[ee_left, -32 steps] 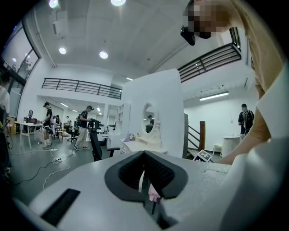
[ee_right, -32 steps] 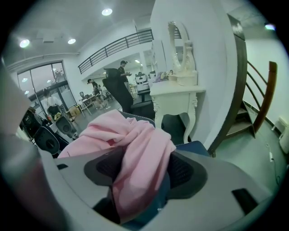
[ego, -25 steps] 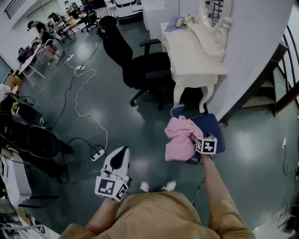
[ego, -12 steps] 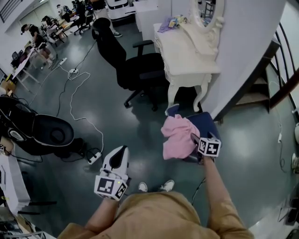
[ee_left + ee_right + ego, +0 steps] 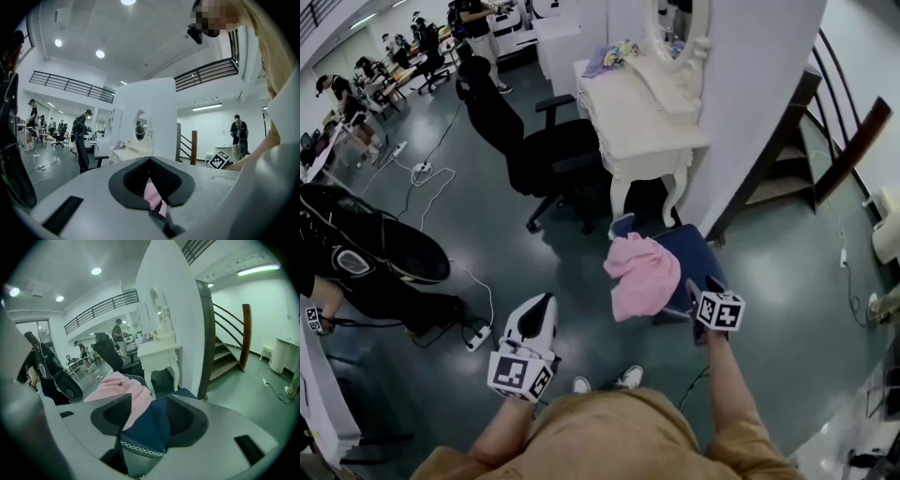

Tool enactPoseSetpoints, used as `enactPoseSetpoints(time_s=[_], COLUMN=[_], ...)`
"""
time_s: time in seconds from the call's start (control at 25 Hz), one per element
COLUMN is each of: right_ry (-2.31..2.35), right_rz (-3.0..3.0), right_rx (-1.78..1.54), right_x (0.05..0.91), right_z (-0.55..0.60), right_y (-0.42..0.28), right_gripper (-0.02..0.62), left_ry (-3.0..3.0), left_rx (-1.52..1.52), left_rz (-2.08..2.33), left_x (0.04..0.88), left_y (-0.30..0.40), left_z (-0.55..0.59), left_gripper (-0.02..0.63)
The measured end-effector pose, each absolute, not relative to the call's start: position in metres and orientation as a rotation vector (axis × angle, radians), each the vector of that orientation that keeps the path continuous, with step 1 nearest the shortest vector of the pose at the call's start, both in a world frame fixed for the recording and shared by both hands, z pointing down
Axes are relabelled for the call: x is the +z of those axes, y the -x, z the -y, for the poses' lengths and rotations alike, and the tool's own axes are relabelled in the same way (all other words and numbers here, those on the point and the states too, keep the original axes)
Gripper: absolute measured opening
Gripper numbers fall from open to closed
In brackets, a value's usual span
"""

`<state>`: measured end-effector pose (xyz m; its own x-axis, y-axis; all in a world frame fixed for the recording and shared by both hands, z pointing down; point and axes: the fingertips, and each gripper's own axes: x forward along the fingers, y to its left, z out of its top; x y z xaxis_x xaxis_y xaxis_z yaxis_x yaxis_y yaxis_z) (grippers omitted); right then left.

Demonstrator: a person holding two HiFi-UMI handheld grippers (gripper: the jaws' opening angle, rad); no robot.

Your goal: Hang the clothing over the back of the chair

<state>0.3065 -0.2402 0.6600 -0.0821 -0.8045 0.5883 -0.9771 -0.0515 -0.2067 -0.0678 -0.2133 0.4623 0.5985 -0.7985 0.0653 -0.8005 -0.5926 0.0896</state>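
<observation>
A pink garment (image 5: 636, 277) is draped over the left edge of a small blue chair (image 5: 689, 262) and hangs down its side. My right gripper (image 5: 703, 286) sits just right of the garment, above the chair seat, clear of the cloth. Its jaws are closing with nothing between them. Through their gap in the right gripper view (image 5: 143, 401) I see the pink garment (image 5: 119, 387) and the blue chair (image 5: 150, 427) beyond. My left gripper (image 5: 546, 300) hangs over the floor to the left, far from the chair, tips together. The garment (image 5: 152, 197) shows as a pink sliver behind the left gripper's tips (image 5: 149, 161).
A black office chair (image 5: 548, 155) stands beside a white vanity table (image 5: 642, 122) with a mirror, against a white wall. Stairs (image 5: 787, 164) rise at the right. A power strip (image 5: 478, 337) with its cable lies on the floor. Black bags (image 5: 375, 253) sit at the left.
My right gripper has let go of the pink garment and drawn back and up from it. The garment stays draped on the chair. The left gripper has hardly moved.
</observation>
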Motion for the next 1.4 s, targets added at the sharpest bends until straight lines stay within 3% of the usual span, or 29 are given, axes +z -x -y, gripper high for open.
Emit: enactPoseSetpoints(time_s=[0.24,0.36,0.76,1.08,1.4], right_ry=[-1.999,-2.082,-2.352,-2.400,-2.328], right_rz=[1.913,1.897,1.990,2.103,2.116], right_rx=[0.881,0.895,0.684,0.186,-0.162], right_x=[0.644,0.633,0.542,0.410,0.347], right_z=[0.193,0.173,0.146,0.119,0.087], right_y=[-0.325,-0.339,-0.383,-0.371,-0.335], right_gripper=[0.104,0.004,0.002,0.003,0.004], left_ry=[-2.768,-2.794,-2.850,-2.905,-2.930], left_rx=[0.029,0.026,-0.044,-0.160,-0.275], left_rz=[1.270,1.233,1.234,1.235,1.290], left_x=[0.456,0.448,0.414,0.372,0.335], left_y=[0.050,0.043,0.039,0.035,0.044], left_z=[0.213,0.213,0.221,0.217,0.216], left_gripper=[0.003,0.003,0.003,0.003,0.003])
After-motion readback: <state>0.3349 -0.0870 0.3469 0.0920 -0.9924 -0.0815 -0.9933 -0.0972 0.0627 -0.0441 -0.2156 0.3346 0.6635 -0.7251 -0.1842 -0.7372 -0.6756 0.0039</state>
